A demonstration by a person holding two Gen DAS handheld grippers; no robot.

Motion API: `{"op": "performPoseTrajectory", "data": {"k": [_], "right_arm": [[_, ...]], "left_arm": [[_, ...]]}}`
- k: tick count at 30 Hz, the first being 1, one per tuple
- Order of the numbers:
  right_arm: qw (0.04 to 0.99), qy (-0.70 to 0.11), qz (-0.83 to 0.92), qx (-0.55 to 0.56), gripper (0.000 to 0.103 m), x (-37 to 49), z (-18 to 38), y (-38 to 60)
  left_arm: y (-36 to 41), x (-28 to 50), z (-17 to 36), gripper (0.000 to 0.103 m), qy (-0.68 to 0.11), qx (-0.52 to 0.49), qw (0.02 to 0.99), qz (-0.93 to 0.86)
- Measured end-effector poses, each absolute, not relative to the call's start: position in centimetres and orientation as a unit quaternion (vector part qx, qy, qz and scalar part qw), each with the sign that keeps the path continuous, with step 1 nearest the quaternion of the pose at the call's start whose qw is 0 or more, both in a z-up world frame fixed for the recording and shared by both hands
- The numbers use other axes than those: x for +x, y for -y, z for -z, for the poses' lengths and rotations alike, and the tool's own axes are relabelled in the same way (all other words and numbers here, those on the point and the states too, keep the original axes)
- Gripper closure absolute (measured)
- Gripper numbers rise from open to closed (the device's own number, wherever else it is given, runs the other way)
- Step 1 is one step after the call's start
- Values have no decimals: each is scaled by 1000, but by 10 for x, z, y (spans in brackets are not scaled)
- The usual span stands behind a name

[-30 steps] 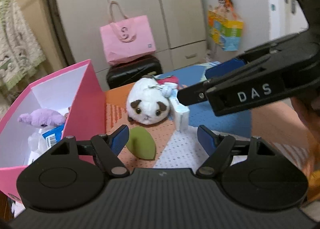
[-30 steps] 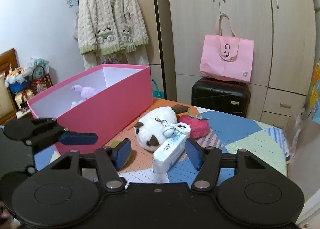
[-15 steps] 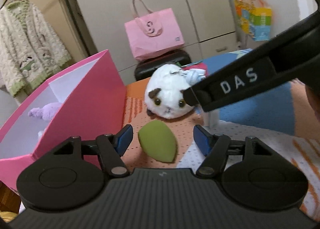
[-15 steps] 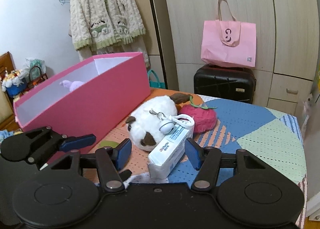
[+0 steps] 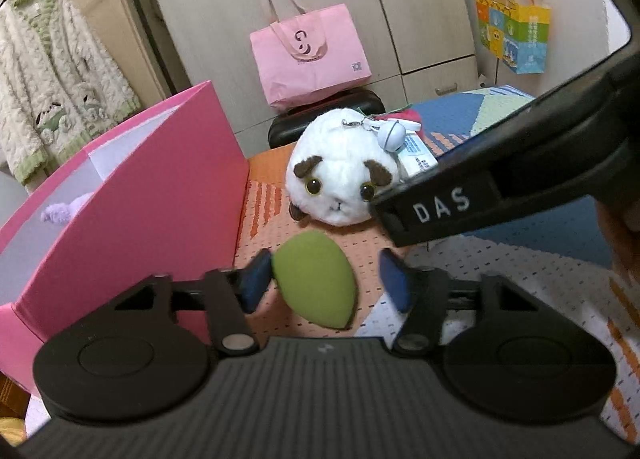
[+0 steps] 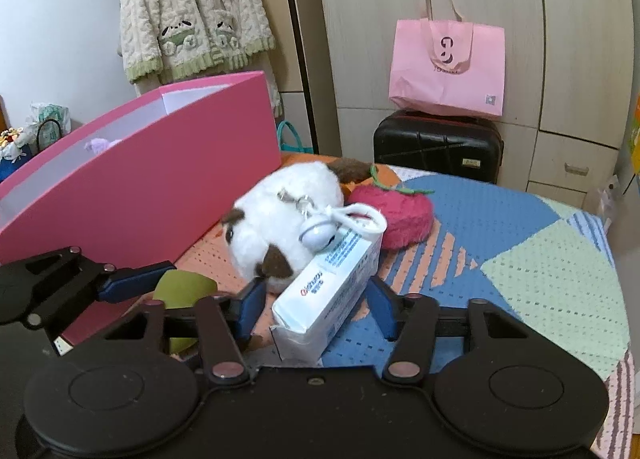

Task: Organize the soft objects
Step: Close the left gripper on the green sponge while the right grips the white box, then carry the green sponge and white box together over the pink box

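Note:
A green egg-shaped sponge [image 5: 316, 279] lies on the patchwork cover [image 5: 520, 259] between the pads of my left gripper [image 5: 325, 281]. The jaws are closing: the left pad touches the sponge, the right pad stands off it. My right gripper [image 6: 316, 307] straddles a white tissue pack [image 6: 332, 291]. Its jaws are closing too, with slim gaps at both pads. A white plush hamster [image 6: 280, 223] with a bell charm [image 6: 316, 235] leans on the pack. Behind lies a red strawberry plush [image 6: 396, 215]. The pink box [image 5: 140, 219] holds a purple plush [image 5: 60, 213].
The right gripper's black finger [image 5: 440, 207] crosses the left wrist view just right of the hamster [image 5: 344, 171]. Beyond the bed, a pink tote bag [image 6: 448, 67] sits on a black suitcase [image 6: 436, 147] before wardrobe doors. A knitted cardigan [image 6: 192, 11] hangs at the left.
Both grippers sank and came closer to the cover. Their jaws narrowed, the left far more. The sponge now sits between the left pads, and the tissue pack lies deeper between the right ones.

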State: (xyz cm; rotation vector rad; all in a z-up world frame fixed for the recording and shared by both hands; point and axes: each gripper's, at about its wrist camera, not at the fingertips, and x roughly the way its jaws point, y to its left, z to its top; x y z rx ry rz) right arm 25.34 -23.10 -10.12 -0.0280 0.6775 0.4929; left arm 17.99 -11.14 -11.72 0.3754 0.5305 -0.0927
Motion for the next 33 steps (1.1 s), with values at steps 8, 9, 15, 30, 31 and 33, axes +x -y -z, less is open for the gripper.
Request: {"op": "performPoseTrajectory", "data": {"k": [8, 9, 15, 30, 31, 33], "right_arm": [[918, -327, -222, 11, 78, 245, 105, 240], [920, -327, -218, 13, 79, 243, 105, 241], [924, -326, -198, 23, 81, 223, 105, 244], [930, -321, -170, 63, 81, 185, 106, 250], [930, -319, -169, 66, 81, 182, 106, 250], [931, -318, -166, 69, 81, 176, 106, 251]], "left_arm": [[97, 185, 113, 65, -265, 162, 948, 67], [97, 185, 114, 65, -264, 160, 949, 67], [96, 185, 114, 65, -260, 149, 951, 78], [84, 174, 105, 65, -274, 81, 949, 134], [84, 173, 104, 65, -275, 76, 948, 139], [83, 170, 102, 65, -278, 68, 947, 146]]}}
